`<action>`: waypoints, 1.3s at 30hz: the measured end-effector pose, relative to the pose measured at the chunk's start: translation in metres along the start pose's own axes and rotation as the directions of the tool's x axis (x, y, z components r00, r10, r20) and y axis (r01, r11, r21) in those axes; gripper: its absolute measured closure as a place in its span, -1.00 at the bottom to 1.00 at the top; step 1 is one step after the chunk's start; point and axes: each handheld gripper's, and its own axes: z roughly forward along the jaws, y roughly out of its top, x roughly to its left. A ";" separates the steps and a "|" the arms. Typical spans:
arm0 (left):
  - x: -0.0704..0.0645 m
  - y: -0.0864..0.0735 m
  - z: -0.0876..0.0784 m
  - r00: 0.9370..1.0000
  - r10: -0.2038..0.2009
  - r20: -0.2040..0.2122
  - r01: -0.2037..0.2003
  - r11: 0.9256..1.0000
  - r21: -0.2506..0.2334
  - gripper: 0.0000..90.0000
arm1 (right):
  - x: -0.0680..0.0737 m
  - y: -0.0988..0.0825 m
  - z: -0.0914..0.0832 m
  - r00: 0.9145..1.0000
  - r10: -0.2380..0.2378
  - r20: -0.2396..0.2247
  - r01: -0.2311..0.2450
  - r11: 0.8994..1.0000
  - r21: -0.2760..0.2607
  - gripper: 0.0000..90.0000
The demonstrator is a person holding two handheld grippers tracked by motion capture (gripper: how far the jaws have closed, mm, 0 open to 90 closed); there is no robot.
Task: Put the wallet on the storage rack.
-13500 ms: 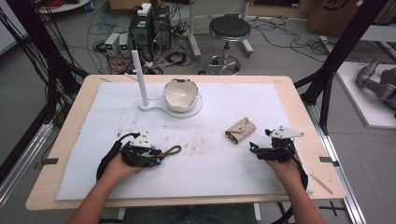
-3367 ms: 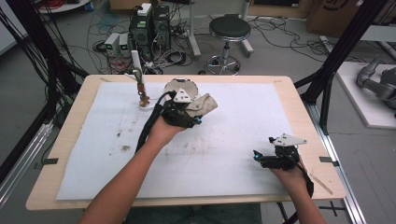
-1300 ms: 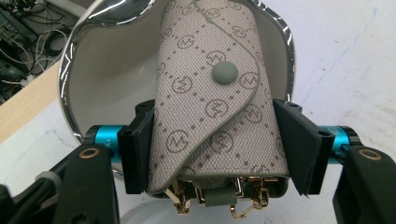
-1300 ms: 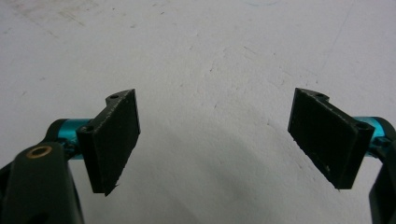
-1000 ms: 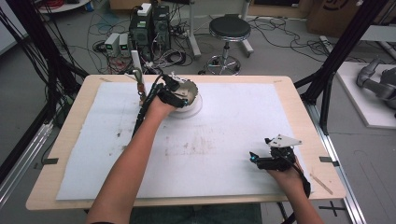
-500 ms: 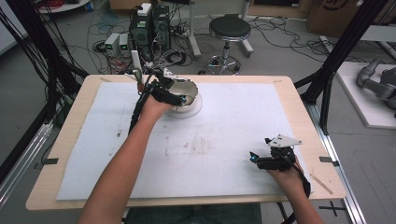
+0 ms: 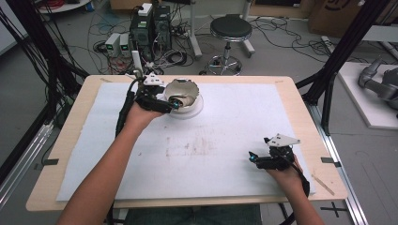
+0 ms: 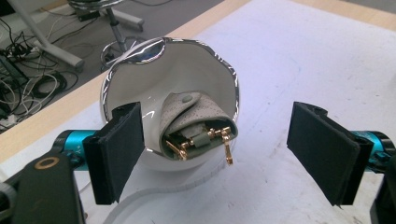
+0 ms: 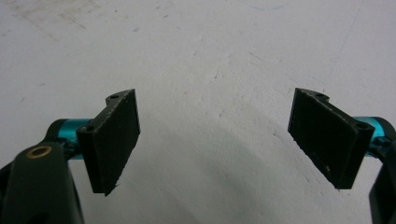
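Left claw [image 8: 219, 154] has just been opening, jaws now wide w/ nothing between. Straight ahead, a folded beige pouch [image 8: 196, 123] (gold clasps showing) sits inside the white bowl [image 8: 126, 88]. Drop-off looks done; next, back away w/o catching the rim.

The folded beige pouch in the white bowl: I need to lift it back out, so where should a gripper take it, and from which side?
Grip the pouch by its protruding folded end, coming from the bowl's open mouth, probably; the bowl wall blocks the other sides. The gold clasps look too thin to hold.
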 end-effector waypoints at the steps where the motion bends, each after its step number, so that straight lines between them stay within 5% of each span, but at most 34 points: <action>1: -0.001 -0.002 -0.003 1.000 -0.006 0.003 0.006 1.000 -0.008 -0.59 | 0.000 0.000 0.001 1.000 -0.002 -0.001 0.002 1.000 0.001 -0.62; 7: -0.007 -0.011 -0.016 1.000 -0.012 0.016 0.013 0.999 -0.053 -0.60 | 0.001 0.004 0.004 1.000 -0.010 -0.008 0.010 1.000 0.000 -0.62; 15: -0.012 -0.037 -0.032 1.000 0.000 0.013 0.001 0.999 -0.053 -0.61 | 0.003 0.007 0.006 1.000 -0.015 -0.012 0.015 1.000 -0.007 -0.62; 28: -0.008 -0.088 -0.059 0.994 -0.100 0.037 0.103 0.991 -0.090 -0.62 | 0.002 0.006 0.005 1.000 -0.015 -0.010 0.015 1.000 -0.014 -0.62; 39: -0.004 -0.115 -0.079 0.994 -0.097 0.042 0.102 0.985 -0.142 -0.62 | -0.001 0.006 0.004 1.000 -0.007 0.003 0.007 0.999 -0.034 -0.62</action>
